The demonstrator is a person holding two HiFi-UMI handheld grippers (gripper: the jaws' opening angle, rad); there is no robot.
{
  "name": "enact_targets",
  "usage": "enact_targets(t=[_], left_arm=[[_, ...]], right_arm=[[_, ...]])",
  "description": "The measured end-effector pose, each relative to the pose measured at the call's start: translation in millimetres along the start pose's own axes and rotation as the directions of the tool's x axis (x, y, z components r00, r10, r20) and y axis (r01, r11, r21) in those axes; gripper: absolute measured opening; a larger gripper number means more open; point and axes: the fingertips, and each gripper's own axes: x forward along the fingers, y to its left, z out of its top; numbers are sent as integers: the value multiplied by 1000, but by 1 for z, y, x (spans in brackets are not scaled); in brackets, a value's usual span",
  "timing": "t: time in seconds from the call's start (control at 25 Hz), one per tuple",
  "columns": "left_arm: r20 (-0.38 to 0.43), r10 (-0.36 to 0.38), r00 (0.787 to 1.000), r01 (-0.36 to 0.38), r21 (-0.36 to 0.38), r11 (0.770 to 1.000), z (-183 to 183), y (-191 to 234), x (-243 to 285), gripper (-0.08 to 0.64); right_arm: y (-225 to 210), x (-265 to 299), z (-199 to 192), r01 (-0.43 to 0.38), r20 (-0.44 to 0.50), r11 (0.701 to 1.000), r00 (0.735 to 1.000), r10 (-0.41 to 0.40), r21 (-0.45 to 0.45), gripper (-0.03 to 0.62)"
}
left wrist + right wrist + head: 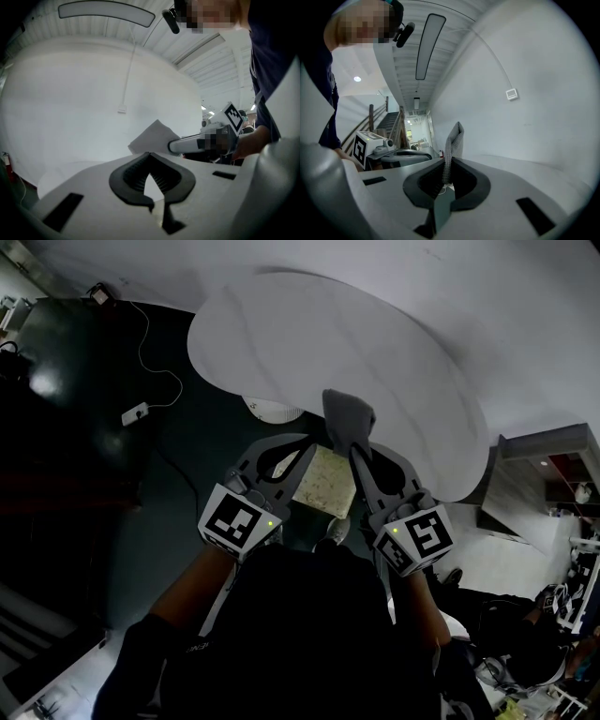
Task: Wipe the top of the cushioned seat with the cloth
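Right gripper (362,454) clamped on a grey cloth's (349,418) edge, the white cushioned seat (281,334) just ahead of its jaws, left gripper (302,441) closed and empty beside it; dragging across the seat could pull the thinly pinched cloth free.

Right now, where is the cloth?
Head view, centre: the cloth is clamped in the right hand-held gripper, over the near edge of the white cushioned seat.
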Motion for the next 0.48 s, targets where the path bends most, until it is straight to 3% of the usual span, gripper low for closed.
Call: enact_targets(t=[0.48], left_arm=[[-17, -11, 1000, 10, -24, 1000, -6, 0, -1, 8]], right_arm=[[1, 1, -1, -1, -10, 1000, 1000, 1, -1, 32]])
